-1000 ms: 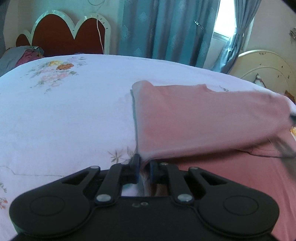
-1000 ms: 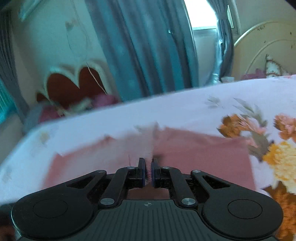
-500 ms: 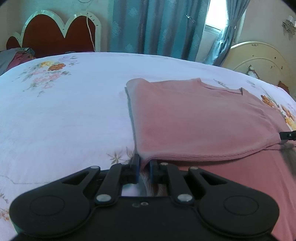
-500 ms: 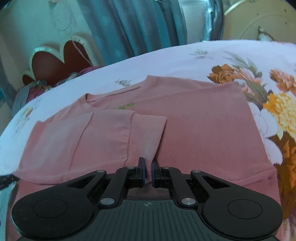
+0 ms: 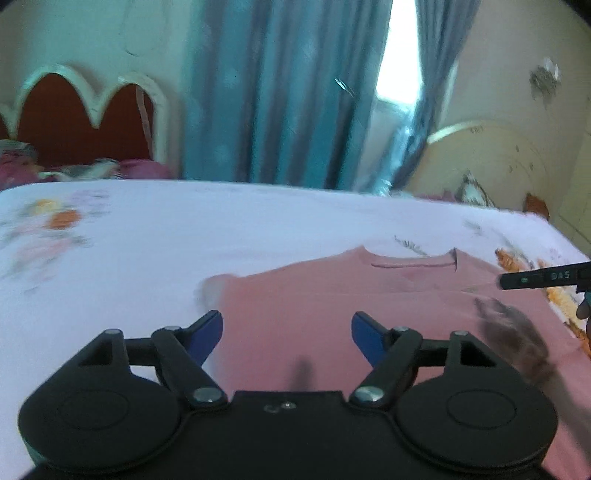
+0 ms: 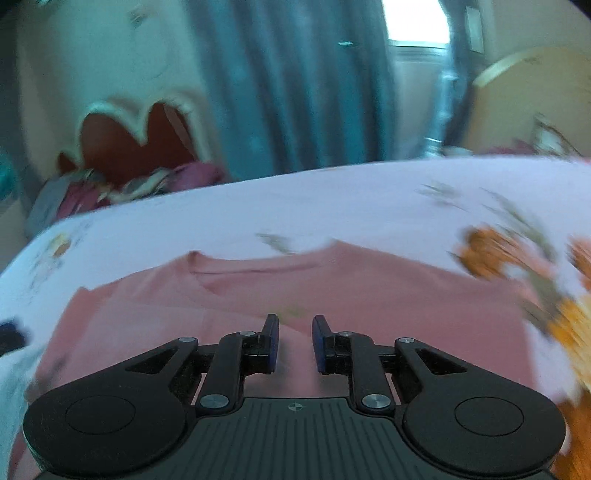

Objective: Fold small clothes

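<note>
A: Left gripper?
B: Jaws opening, wide apart, nothing between them.
A: Right gripper?
B: Jaws opening too, a narrow gap, gripping nothing.
A: The shirt?
B: Flat on the bed, below both.

Bedroom with pale cream walls. Long teal curtains hanging at the back, parted at the right around a window blazing with daylight. At far left, a scalloped headboard in dark red with a white border, with a heap of crumpled cloth at its foot. At far right, a rounded cream headboard, scuffed and spotted. In front, a wide bed under a white sheet printed with orange and pink flowers. Blurred throughout, details soft
</note>
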Available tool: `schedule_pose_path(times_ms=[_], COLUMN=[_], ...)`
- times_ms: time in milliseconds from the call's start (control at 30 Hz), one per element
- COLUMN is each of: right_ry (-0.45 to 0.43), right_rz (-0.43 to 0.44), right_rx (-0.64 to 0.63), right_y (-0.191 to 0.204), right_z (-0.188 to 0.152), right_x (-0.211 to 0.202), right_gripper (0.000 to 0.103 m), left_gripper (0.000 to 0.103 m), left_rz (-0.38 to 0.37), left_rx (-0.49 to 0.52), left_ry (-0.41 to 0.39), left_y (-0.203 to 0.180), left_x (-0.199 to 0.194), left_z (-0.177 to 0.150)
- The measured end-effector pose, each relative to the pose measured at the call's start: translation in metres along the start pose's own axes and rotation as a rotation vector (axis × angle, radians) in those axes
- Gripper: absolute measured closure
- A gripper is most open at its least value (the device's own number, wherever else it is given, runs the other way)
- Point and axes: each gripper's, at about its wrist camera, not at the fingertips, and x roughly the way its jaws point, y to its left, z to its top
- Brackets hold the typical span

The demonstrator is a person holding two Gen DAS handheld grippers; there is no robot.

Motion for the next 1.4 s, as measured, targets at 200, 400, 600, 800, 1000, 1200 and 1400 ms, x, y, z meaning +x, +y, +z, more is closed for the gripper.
schedule_pose_path(times_ms=[200, 400, 600, 800, 1000, 1200, 1400], right_ry=[0.093, 0.053, 0.097, 0.080, 0.124, 0.060, 0.099], right_rz=[-0.057, -0.055, -0.083, -0.196, -0.170, -0.201, -0.201], right_rx=[-0.090, -0.040, -0.191, -0.094, -0.091, -0.114, -0.114], right_y=[0.008, 0.014, 0.040, -0.009, 0.002, 0.016, 0.018], right_z=[-0.004, -0.004, -0.027, -0.046, -0.063, -0.064, -0.065], right_x=[0.055, 0.040, 0.047, -0.004, -0.018, -0.031, -0.035], right_gripper=[0.084, 0.072, 0.029, 0.046, 0.064, 0.064, 0.064], left_gripper=[0.027, 0.028, 0.028, 0.029, 0.029, 0.028, 0.025], left_rz=[0.133, 0.079, 0.067, 0.120, 0.101, 0.127, 0.154], left_rx=[0.063, 0.018, 0.037, 0.108, 0.073, 0.118, 0.125], left_ry=[0.118, 0.076, 0.109, 0.103, 0.123, 0.150, 0.134], left_y=[0.007, -0.003, -0.013, -0.018, -0.035, -0.041, -0.049], left_x=[0.069, 0.048, 0.041, -0.003, -0.022, -0.021, -0.039], left_z=[0.003, 0.008, -0.018, -0.041, -0.045, -0.055, -0.056])
